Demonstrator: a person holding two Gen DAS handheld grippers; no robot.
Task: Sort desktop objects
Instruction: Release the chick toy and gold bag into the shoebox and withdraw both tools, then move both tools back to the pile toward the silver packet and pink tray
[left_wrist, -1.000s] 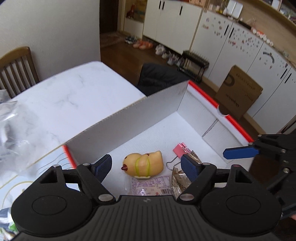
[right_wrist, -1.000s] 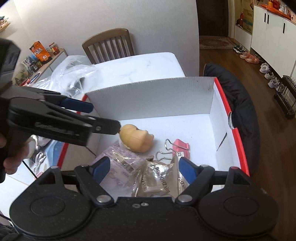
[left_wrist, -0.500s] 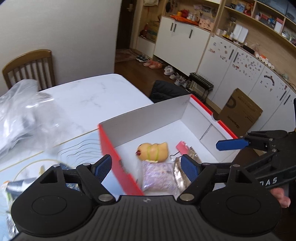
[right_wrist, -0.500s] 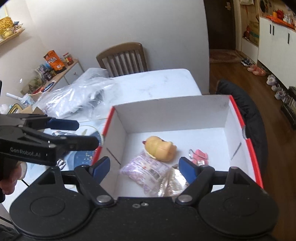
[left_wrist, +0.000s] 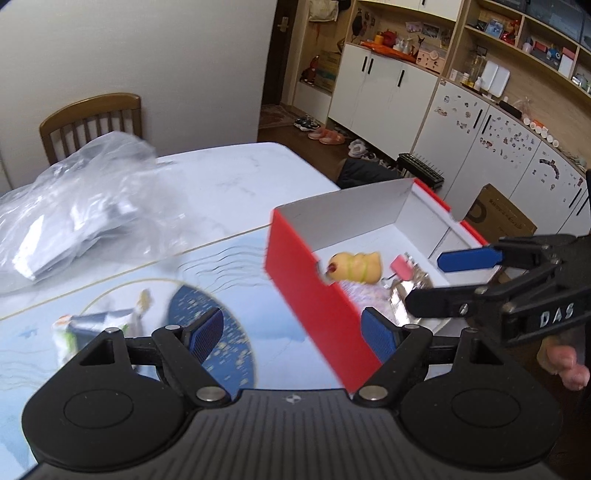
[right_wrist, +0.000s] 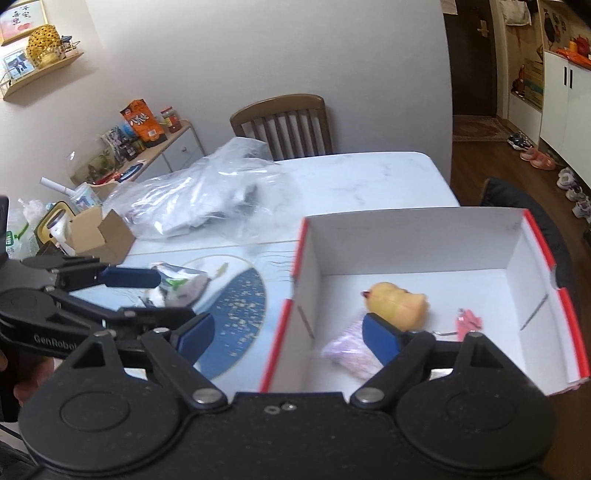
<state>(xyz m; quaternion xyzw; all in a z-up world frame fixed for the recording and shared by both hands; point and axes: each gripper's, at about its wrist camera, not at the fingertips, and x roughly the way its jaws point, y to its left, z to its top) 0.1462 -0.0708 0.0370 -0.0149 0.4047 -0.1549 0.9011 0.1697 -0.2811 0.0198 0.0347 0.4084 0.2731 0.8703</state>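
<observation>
A: What have I got on the left claw (left_wrist: 291, 334)?

B: From my seat its jaws stand wide with nothing between them. It hangs over the blue mat (left_wrist: 229, 332), pointing down at a slant, with the box (left_wrist: 314, 291) just to its right.

A: And the right claw (right_wrist: 286, 334)?

B: Its jaws are opening, and nothing sits between the pads. I see one pad over the mat and the other over the inside of the box, so it straddles the box's near red wall.

A: What lies in the box?

B: A yellow toy (right_wrist: 397, 304) near the middle of the white floor, a pink clip (right_wrist: 467, 321) to its right and a pale packet (right_wrist: 351, 350) in front of the toy. In my left view there is also a silvery packet (left_wrist: 406, 291) beside the clip.

A: Anything still out on the table (right_wrist: 369, 177)?

B: Yes. A small carton (left_wrist: 92, 328) with green and white print lies on the mat, just ahead of my left claw; it is blurred, so I cannot read it. Something grey lies by it in the right view, but I cannot tell what it is.

A: And farther back?

B: A big clear bag (left_wrist: 81, 206) sits on the white tabletop, well apart from the box, with a chair (right_wrist: 284, 122) behind the table. A brown cardboard box (right_wrist: 98, 236) stands at the table's left edge.
</observation>
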